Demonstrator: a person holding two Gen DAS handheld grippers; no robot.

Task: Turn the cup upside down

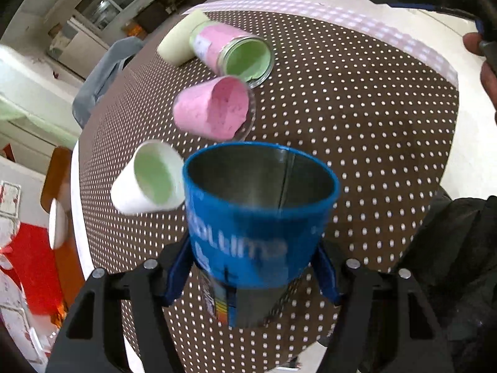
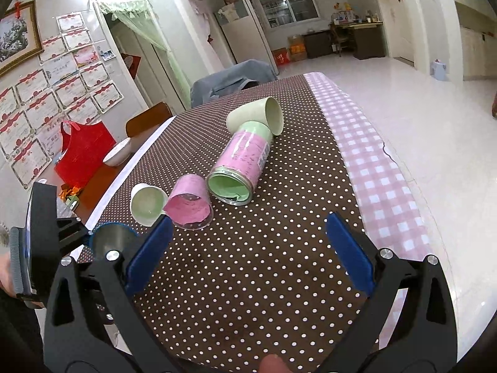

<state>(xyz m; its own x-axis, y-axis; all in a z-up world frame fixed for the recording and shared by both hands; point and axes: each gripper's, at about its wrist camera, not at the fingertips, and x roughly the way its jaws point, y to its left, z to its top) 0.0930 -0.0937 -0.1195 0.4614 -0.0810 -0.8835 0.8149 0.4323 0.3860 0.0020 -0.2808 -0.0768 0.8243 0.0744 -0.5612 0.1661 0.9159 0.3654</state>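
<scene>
My left gripper (image 1: 253,267) is shut on a blue metal cup (image 1: 257,217) with a shiny inside. I hold it above the brown dotted tablecloth (image 1: 357,124), its mouth turned away from the camera and up. The same cup (image 2: 110,241) shows at the left of the right wrist view, behind my right gripper's left finger. My right gripper (image 2: 248,248) is open and empty, low over the cloth (image 2: 264,264) near the table's front.
On the cloth lie a white cup with green inside (image 1: 149,177), a pink cup (image 1: 214,108), a pink-and-green jar (image 1: 236,52) and a cream cup (image 1: 180,35), all on their sides. A pink checked strip (image 2: 372,161) edges the table. A chair (image 2: 233,76) stands at the far end.
</scene>
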